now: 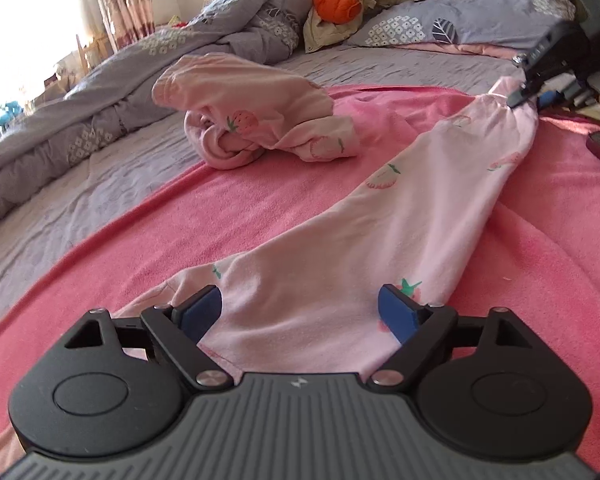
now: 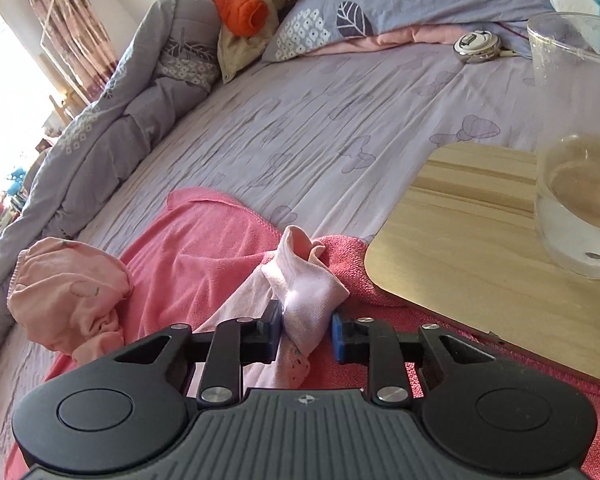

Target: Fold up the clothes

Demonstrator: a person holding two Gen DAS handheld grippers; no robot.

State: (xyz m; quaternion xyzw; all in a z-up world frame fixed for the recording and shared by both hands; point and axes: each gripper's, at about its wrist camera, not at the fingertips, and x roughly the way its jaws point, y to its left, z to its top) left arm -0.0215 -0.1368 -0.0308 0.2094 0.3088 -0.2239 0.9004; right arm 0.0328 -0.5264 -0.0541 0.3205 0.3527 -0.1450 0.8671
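A pale pink cotton garment printed with small strawberries point(image 1: 400, 220) lies stretched across a bright pink terry towel point(image 1: 260, 208) spread on the bed with its crinkled lilac butterfly-print sheet point(image 2: 340, 120). Taking the towel as the landmark: the garment runs from the towel's near edge to its far right corner. The left hand-held gripper point(image 1: 300, 312) hovers at the near end with its blue-padded jaws spread wide, one on each side of the cloth and not pressing it; its body cuts off the garment's lowest hem. At the far right corner of the towel, the right hand-held gripper point(image 2: 306, 330) has its jaws drawn narrow around the garment's gathered end, a bunched cuff sticking up past the pads; in its own view the left pad meets the fabric, while a sliver of gap shows at the right pad, so how firm the pinch is cannot be made out. A second crumpled pink strawberry-print garment point(image 1: 256, 120) sits on the towel's far left edge, its shape lost in folds. Just right of the towel, a light wooden tabletop point(image 2: 480, 260) overlaps it and carries a clear glass with water point(image 2: 580, 208), cropped by the frame. Beyond the towel lie a rumpled grey quilt point(image 1: 140, 80) and a leaf-print pillow point(image 1: 460, 24).
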